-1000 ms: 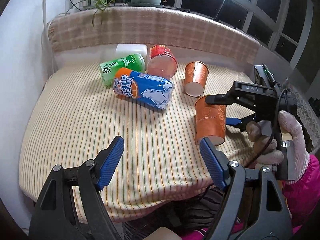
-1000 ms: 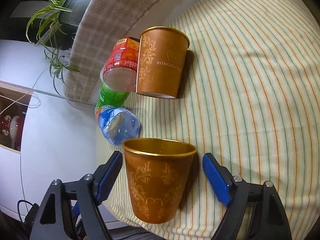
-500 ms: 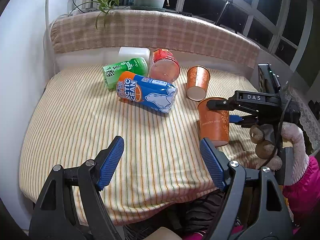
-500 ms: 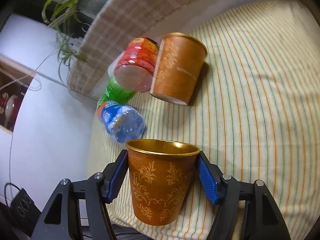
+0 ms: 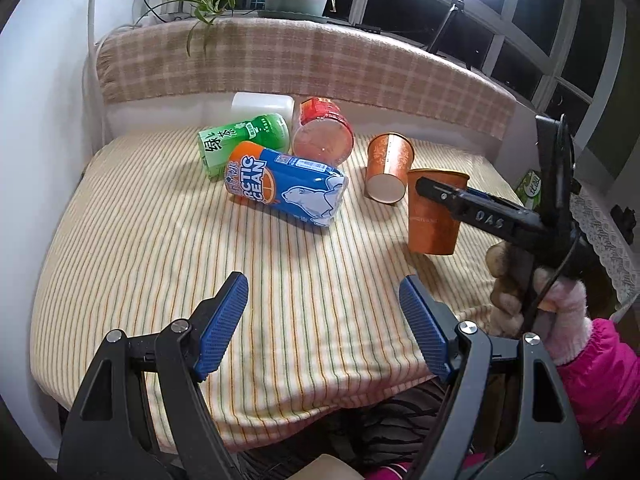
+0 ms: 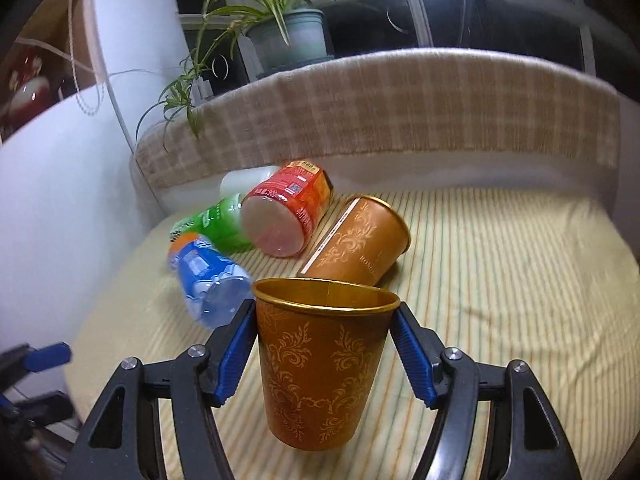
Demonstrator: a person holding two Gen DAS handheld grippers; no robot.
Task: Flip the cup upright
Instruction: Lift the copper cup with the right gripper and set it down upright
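Looking along the left tongs [image 5: 322,320], the jaws stood wide apart and held nothing, hovering over the striped bed [image 5: 140,240]. Past them the right tongs [image 5: 430,188] clamped the orange paper cup [image 5: 434,220] near its rim, mouth up and roughly vertical; whether its base touched the cover or hung just above it could not be told from here. A second orange cup [image 5: 388,168] lay on its side just beside it, next to the blue Arctic Ocean bottle [image 5: 286,188].

From the right wrist view, the 2 blue pads [image 6: 236,356] pressed the cup [image 6: 324,368] on opposite sides below its gold rim. The cup looked level, mouth upward.

To finish well, the base probably needed to settle flat on the soft cover before the jaws opened, since a paper cup tips easily on bedding. Opening slowly and drawing straight back, clear of the lying cup [image 6: 360,240] behind, seemed the safest way.
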